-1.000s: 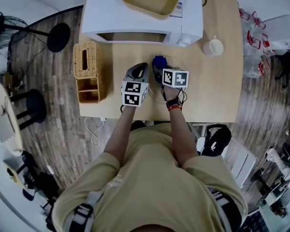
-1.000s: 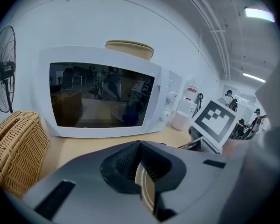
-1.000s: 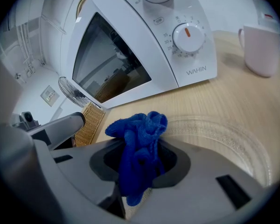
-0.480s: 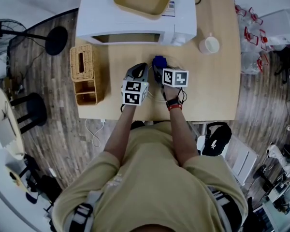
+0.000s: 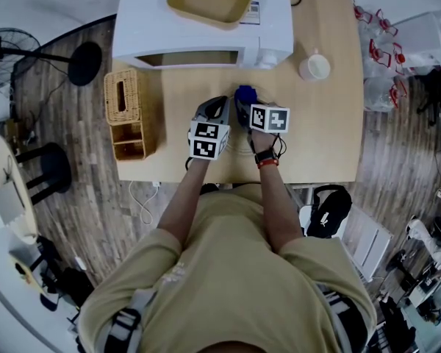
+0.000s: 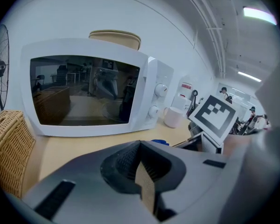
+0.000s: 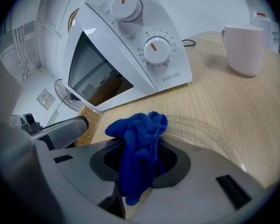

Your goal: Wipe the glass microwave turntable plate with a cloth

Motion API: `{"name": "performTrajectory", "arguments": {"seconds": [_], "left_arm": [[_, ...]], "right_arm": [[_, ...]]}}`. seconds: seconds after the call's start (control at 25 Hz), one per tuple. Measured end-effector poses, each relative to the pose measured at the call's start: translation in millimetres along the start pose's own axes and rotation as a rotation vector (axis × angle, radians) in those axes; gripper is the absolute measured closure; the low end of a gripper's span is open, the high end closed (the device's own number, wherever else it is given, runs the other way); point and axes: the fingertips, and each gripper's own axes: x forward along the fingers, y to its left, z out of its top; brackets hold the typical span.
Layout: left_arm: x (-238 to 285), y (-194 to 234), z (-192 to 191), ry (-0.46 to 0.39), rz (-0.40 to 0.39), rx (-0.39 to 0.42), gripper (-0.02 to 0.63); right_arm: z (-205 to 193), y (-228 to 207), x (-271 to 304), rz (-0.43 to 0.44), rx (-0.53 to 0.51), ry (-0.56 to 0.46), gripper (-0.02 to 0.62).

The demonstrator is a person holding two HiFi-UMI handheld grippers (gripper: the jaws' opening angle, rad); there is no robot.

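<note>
Blue cloth [image 7: 139, 130] clamped in right gripper [image 7: 139, 171], over the glass turntable plate [image 7: 205, 132] on the counter [image 7: 233, 101] near the microwave [image 7: 130, 45]. Left gripper [image 6: 141, 167] jaws together, seemingly empty, just beside it.

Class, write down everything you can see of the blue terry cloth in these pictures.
The blue terry cloth looks soft and looped, like microfibre. It is bunched into a crumpled wad, pinched between the shut jaws of the right gripper. A ruffled tuft sticks out ahead of the jaws; a tail hangs down over the clear glass turntable plate.
</note>
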Motion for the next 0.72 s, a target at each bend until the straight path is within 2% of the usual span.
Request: {"name": "performTrajectory", "arguments": {"seconds": [0.72], "left_arm": [[5,-16,2,0.015,0.033,0.008,0.588]], "right_arm": [[1,-34,-26,-0.05,0.008,0.026,0.459]]}}
